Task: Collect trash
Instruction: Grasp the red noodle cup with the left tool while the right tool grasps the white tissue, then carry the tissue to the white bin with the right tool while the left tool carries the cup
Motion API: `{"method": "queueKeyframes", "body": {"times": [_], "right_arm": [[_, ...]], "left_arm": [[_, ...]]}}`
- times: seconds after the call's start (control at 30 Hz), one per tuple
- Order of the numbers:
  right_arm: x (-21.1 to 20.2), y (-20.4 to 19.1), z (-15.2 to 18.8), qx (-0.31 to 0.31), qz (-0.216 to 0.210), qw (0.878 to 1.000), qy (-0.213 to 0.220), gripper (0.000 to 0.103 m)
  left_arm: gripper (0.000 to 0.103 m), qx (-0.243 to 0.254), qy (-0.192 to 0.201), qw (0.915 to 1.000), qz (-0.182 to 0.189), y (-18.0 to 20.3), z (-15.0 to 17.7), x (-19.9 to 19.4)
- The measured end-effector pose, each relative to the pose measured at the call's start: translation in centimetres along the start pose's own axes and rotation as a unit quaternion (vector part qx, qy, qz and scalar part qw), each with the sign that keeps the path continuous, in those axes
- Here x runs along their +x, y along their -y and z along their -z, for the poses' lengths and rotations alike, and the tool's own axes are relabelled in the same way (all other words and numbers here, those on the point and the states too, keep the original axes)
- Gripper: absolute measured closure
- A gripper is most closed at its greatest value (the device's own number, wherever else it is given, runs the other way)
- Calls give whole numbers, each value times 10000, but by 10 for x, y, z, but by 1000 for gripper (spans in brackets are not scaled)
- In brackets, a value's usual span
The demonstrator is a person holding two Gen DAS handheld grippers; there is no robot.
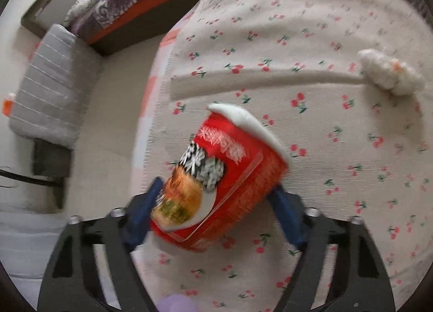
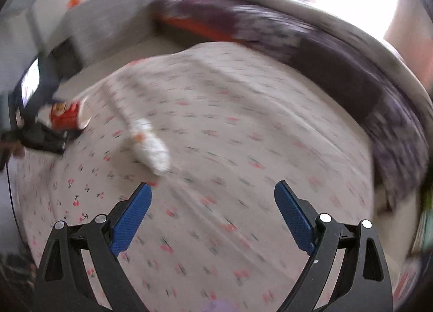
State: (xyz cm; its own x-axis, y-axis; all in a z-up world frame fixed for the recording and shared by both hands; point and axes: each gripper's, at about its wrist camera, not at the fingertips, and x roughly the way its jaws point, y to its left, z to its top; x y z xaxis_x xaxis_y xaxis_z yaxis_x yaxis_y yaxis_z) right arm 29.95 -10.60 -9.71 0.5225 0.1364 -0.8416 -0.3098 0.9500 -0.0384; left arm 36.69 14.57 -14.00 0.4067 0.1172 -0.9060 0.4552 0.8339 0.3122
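1. Your left tool [image 1: 216,190] has its blue pads on both sides of the red noodle cup [image 1: 216,176], gripping it; the cup lies tilted, its white rim pointing far and right.
2. Your right tool [image 2: 212,195] stands wide apart with nothing between its pads, hanging over the cherry-print cloth [image 2: 243,122].
3. You can see the crumpled white tissue [image 2: 150,144] lying on that cloth, far and left of the right tool, apart from it.
4. You see the cup at the cloth's left edge in the right wrist view, well left of the tissue.
5. Your views are blurred, so finer detail is unclear.
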Motion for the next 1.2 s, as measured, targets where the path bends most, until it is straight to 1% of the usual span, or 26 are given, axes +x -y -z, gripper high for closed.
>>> {"method": "queueKeyframes", "body": {"times": [0.07,0.17,0.23,0.3,0.33,0.37,0.4,0.43,0.53,0.57,0.63,0.7,0.8,0.9,0.97,1.03,1.07,1.2], "right_arm": [[22,-18,-14,-317,-78,9995,-49,14],[44,-32,-25,-441,-260,9986,-92,15],[53,-38,-29,-429,-420,9981,-119,24],[62,-45,-31,-441,-557,9974,-148,27],[65,-47,-32,-451,-562,9973,-150,32],[70,-49,-33,-440,-573,9972,-188,38],[75,-50,-33,-391,-598,9970,-296,60],[79,-50,-33,-334,-583,9971,-358,63],[74,-47,-34,-44,-570,9981,-224,65],[67,-43,-34,168,-542,9983,-121,65],[54,-38,-33,369,-482,9981,56,65],[31,-30,-35,598,-377,9970,313,65],[-5,-17,-37,951,-305,9929,642,65],[-45,-2,-35,1239,-241,9874,957,65],[-74,8,-29,1395,-174,9830,1178,65],[-91,15,-24,1482,-127,9799,1327,65],[-105,22,-18,1550,-96,9776,1420,65],[-141,41,2,1719,-52,9718,1611,65]], "left_arm": [[44,-127,175,9997,67,-5,7,-3],[52,-372,414,9983,166,-11,20,-6],[58,-607,511,9965,271,-13,28,-6],[60,-846,593,9941,317,-15,36,-7],[62,-914,618,9934,318,-14,38,-8],[62,-1014,638,9923,321,-14,40,-9],[63,-1103,653,9912,322,-14,43,-10],[64,-1259,674,9892,338,-15,47,-12],[66,-1639,690,9834,356,-17,51,-15],[66,-1741,679,9818,349,-19,50,-16],[66,-2034,667,9762,358,-22,53,-23],[66,-2345,739,9682,471,-26,55,-36],[66,-2756,877,9558,538,-31,57,-66],[66,-2956,1040,9484,489,-32,56,-99],[66,-2997,1142,9463,403,-29,54,-120],[66,-3044,1271,9433,370,-24,52,-143],[66,-3055,1347,9420,355,-20,51,-156],[66,-3060,1610,9375,384,-2,46,-192]]}}
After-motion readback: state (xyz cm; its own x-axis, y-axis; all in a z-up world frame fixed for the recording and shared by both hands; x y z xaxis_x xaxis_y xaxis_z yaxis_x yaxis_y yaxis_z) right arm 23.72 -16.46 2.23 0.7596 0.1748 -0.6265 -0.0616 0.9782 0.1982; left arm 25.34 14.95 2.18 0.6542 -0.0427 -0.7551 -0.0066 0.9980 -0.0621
